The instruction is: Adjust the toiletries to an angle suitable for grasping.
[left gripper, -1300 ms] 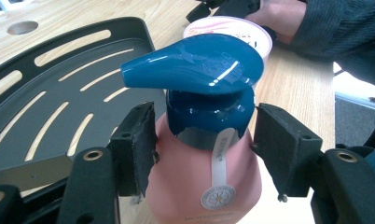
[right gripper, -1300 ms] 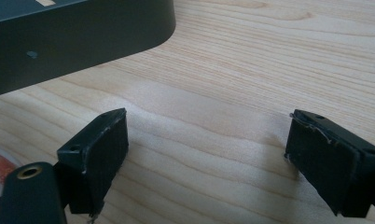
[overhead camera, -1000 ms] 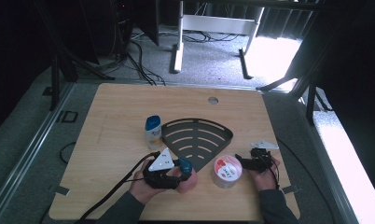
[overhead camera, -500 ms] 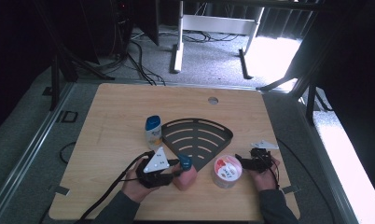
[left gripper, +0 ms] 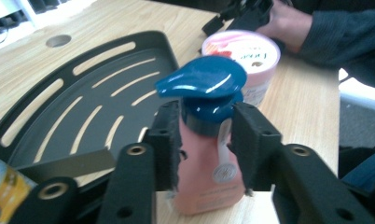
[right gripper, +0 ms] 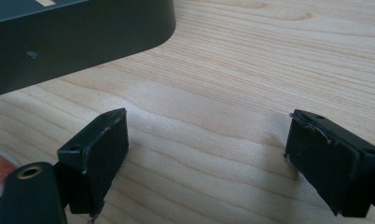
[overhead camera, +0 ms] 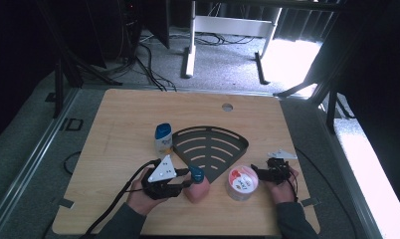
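Observation:
A pink pump bottle (overhead camera: pixel 198 189) with a blue pump head stands upright on the wooden table, near the front edge. My left gripper (overhead camera: pixel 187 180) comes at it from the left. In the left gripper view its neck (left gripper: pixel 209 116) sits between the two pads, which lie close on either side. These jaws have just been opening, and I see no firm squeeze on the bottle. My right gripper (overhead camera: pixel 258 174) rests low on the table beside a round pink-and-white tub (overhead camera: pixel 242 182). Its jaws stand wide apart over bare wood (right gripper: pixel 206 154).
A black fan-shaped slotted tray (overhead camera: pixel 228 149) lies behind the bottle and tub, its corner (right gripper: pixel 73 37) close to my right gripper. A small blue-capped bottle (overhead camera: pixel 162 138) stands at the tray's left edge. A round hole (overhead camera: pixel 227 106) is at the table's back.
My left gripper has eased back slightly to the left, so more of the bottle's pink body shows beside it. The right hand and tub have stayed put.

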Available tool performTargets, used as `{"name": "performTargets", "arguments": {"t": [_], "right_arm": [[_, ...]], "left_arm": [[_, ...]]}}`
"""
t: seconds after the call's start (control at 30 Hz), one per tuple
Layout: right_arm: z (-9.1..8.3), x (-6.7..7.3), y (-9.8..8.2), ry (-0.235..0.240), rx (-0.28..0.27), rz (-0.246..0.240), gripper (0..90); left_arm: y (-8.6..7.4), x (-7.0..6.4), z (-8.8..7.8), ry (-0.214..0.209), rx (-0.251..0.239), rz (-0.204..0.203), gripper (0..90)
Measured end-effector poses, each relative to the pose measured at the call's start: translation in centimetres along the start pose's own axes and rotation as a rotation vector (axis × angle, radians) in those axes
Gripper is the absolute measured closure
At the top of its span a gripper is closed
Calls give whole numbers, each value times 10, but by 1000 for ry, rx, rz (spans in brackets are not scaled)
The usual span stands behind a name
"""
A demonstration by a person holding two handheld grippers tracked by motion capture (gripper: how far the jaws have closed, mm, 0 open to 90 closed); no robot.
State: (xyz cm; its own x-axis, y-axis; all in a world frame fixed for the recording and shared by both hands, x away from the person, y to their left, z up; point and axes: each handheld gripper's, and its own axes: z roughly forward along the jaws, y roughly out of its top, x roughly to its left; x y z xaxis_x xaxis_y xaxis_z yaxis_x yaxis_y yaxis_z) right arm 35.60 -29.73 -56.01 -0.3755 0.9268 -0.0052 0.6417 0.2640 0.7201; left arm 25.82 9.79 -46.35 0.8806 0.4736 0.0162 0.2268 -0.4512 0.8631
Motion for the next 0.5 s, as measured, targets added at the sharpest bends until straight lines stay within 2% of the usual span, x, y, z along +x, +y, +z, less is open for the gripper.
{"name": "performTargets", "arguments": {"t": [0.1, 0.2, 0.27, 0.5], "right_arm": [[0, 0, 0, 0, 0, 0, 127], [0, 0, 0, 0, 0, 0, 127], [0, 0, 0, 0, 0, -1, 127], [0, 0, 0, 0, 1, -1, 128]], "left_arm": [[-1, 1, 6, -16, -10, -16, 522], [-1, 4, 14, -39, -35, -48, 478], [-2, 5, 19, -57, -42, -61, 475], [-2, 6, 27, -68, -60, -81, 512]]}}
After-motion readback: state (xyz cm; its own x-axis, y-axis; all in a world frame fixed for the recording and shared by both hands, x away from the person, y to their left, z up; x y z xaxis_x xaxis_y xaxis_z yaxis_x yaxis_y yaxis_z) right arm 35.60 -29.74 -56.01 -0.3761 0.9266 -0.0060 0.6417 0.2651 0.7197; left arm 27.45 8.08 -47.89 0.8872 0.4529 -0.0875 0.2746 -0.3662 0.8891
